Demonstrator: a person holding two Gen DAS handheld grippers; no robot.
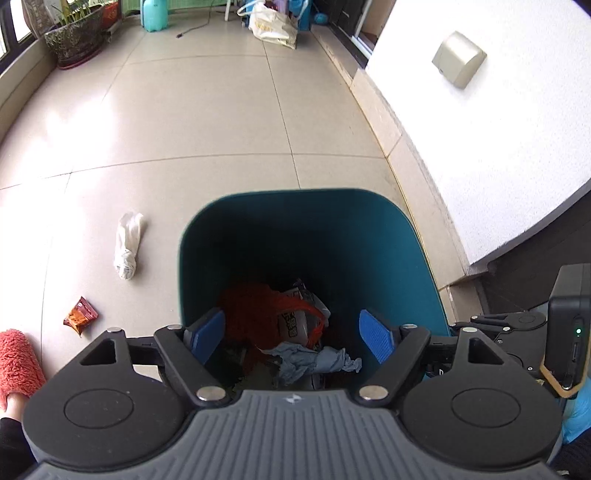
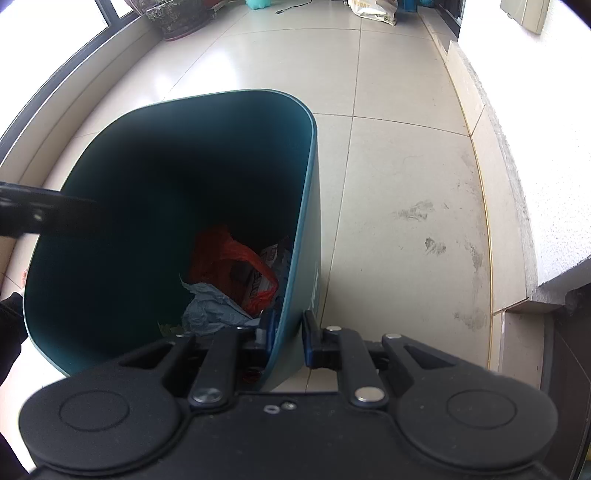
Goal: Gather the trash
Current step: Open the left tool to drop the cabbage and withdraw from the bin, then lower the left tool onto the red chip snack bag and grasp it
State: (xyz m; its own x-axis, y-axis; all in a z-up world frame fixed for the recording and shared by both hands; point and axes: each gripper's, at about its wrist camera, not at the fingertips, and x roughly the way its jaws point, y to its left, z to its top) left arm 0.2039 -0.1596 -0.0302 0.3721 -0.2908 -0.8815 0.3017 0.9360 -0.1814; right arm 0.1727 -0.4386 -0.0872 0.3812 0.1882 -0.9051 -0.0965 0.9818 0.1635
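Observation:
A teal trash bin [image 1: 310, 236] stands on the tiled floor, also in the right wrist view [image 2: 184, 155]. Inside lie a red plastic bag [image 1: 255, 310], a printed wrapper [image 1: 295, 325] and a crumpled grey-blue paper [image 1: 314, 362]. My left gripper [image 1: 293, 334] is open and empty above the bin's mouth. My right gripper [image 2: 290, 332] is shut on the bin's right wall [image 2: 306, 229], one finger inside, one outside. On the floor left of the bin lie a white crumpled tissue [image 1: 128, 245] and a small orange-brown wrapper [image 1: 80, 315].
A white wall [image 1: 498, 129] with a raised ledge [image 1: 406, 147] runs along the right. A potted plant [image 1: 75, 37], a teal container [image 1: 157, 14] and a white shopping bag [image 1: 271, 26] stand at the far end. A red fluffy slipper [image 1: 16, 363] is at lower left.

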